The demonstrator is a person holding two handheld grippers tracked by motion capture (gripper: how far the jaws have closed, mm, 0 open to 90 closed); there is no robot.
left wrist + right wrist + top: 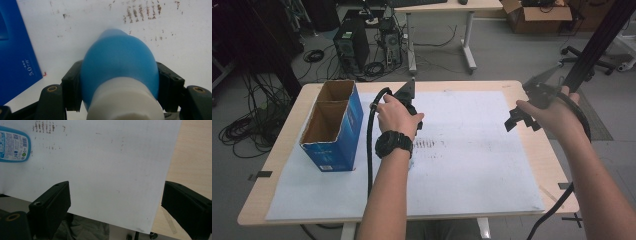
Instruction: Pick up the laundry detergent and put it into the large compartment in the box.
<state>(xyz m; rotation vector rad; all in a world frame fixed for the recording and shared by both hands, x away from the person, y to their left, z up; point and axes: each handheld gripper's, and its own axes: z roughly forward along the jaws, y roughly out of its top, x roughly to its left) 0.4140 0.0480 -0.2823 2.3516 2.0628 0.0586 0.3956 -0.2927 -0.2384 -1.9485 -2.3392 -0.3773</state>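
A blue bottle point(120, 57) with a white cap lies on the white sheet point(472, 160). My left gripper point(120, 82) is shut on its body, one black pad pressing on each side. From above, the person's left hand covers that gripper point(408, 100) near the middle of the table. In the right gripper view the bottle's labelled end point(13, 143) lies at the upper left. My right gripper point(522, 117) hangs over the table's right side, open, with nothing between its wide-set jaws point(115, 202).
An open blue cardboard box point(334, 125) with two compartments stands at the table's left, close beside the bottle point(15, 50). Dark smudges point(427, 145) mark the sheet. The wooden table edge point(557, 165) lies under the right hand. Computers and cables sit on the floor behind.
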